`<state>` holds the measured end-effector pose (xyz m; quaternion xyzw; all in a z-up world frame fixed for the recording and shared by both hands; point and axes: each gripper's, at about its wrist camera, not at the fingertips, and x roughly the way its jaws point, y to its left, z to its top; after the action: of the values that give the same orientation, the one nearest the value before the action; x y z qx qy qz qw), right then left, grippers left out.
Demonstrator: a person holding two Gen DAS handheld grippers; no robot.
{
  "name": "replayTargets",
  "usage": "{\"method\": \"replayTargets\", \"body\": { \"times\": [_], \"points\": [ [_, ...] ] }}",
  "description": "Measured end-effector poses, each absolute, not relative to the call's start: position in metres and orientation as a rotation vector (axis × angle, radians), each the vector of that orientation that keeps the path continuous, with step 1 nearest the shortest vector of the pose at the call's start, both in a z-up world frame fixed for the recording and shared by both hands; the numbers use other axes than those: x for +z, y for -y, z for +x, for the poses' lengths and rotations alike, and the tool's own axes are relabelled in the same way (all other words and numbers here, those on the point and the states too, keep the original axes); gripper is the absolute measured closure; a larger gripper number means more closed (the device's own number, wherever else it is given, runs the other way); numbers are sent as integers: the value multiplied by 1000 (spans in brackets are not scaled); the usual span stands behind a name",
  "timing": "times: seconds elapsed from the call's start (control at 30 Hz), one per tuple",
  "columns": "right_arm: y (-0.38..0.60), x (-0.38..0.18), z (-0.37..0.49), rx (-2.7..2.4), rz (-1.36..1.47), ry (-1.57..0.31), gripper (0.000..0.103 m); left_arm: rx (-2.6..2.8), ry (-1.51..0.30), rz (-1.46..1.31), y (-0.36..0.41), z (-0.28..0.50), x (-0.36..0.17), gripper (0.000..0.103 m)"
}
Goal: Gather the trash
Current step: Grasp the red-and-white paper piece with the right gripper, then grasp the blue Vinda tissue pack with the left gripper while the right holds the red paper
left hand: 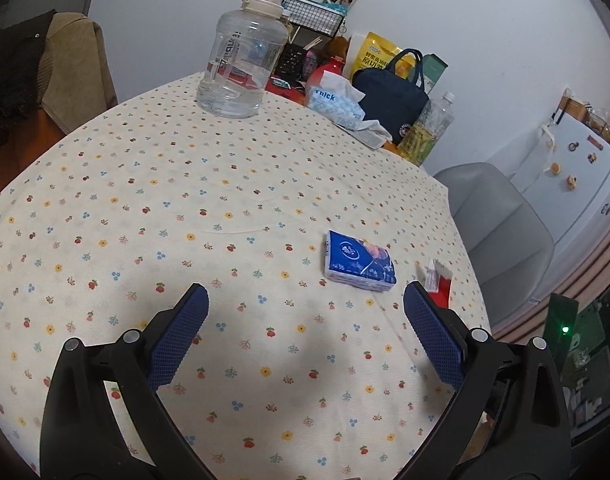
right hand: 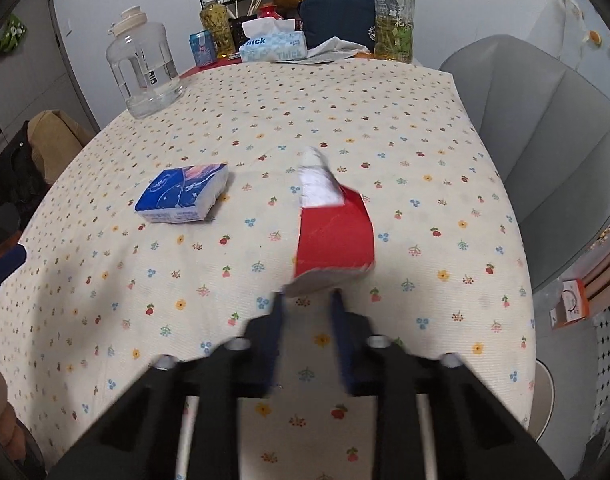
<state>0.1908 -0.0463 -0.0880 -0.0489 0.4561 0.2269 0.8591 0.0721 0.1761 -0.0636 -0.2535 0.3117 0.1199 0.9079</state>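
My right gripper (right hand: 307,300) has its 2 fingers drawn close together, pinching the near edge of the red wrapper (right hand: 335,236), which sticks out ahead of the tips above the tablecloth (right hand: 445,128). My left gripper (left hand: 305,300) hovers with its fingers spread wide and nothing between them. The blue tissue pack (left hand: 359,262) lies ahead of its right finger (left hand: 435,334), with the wrapper (left hand: 439,282) just beyond that fingertip.

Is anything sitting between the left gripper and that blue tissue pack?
Nothing visible. The left gripper is open over bare tablecloth, and the blue tissue pack lies just ahead, slightly right. The red wrapper is further right, outside that path.
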Motion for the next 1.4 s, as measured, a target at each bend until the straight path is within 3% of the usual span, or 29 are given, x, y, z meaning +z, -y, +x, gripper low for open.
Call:
{"method": "replayTargets", "body": {
  "times": [0.07, 0.27, 0.33, 0.37, 0.5, 0.6, 0.67, 0.7, 0.73, 0.87, 0.9, 1.4],
  "points": [
    [52, -89, 193, 504, -69, -969, 99, 239, -650, -505, -172, 78, -64, 6],
    [64, -89, 193, 525, -33, -986, 93, 224, -682, -486, -165, 94, -68, 6],
    [70, -86, 193, 517, -16, -974, 42, 224, -686, -484, -165, 97, -69, 6],
    [72, -83, 193, 505, -25, -947, 37, 225, -687, -481, -164, 99, -69, 6],
    [69, -78, 200, 517, -58, -935, 36, 227, -698, -474, -164, 105, -70, 6],
    [61, -72, 209, 526, -111, -907, 23, 224, -711, -461, -163, 110, -69, 6],
    [55, -71, 217, 544, -136, -898, 21, 225, -716, -448, -163, 113, -67, 6],
    [53, -73, 220, 551, -147, -902, 26, 225, -719, -444, -163, 115, -67, 6],
    [50, -75, 222, 559, -153, -910, 53, 225, -726, -439, -163, 118, -67, 6],
    [54, -78, 225, 588, -135, -927, 73, 221, -757, -421, -160, 130, -72, 6],
    [57, -77, 223, 596, -133, -929, 99, 219, -767, -414, -158, 135, -74, 6],
    [111, -68, 225, 538, -66, -902, 101, 219, -850, -328, -124, 191, -105, 6]
  ]
}}
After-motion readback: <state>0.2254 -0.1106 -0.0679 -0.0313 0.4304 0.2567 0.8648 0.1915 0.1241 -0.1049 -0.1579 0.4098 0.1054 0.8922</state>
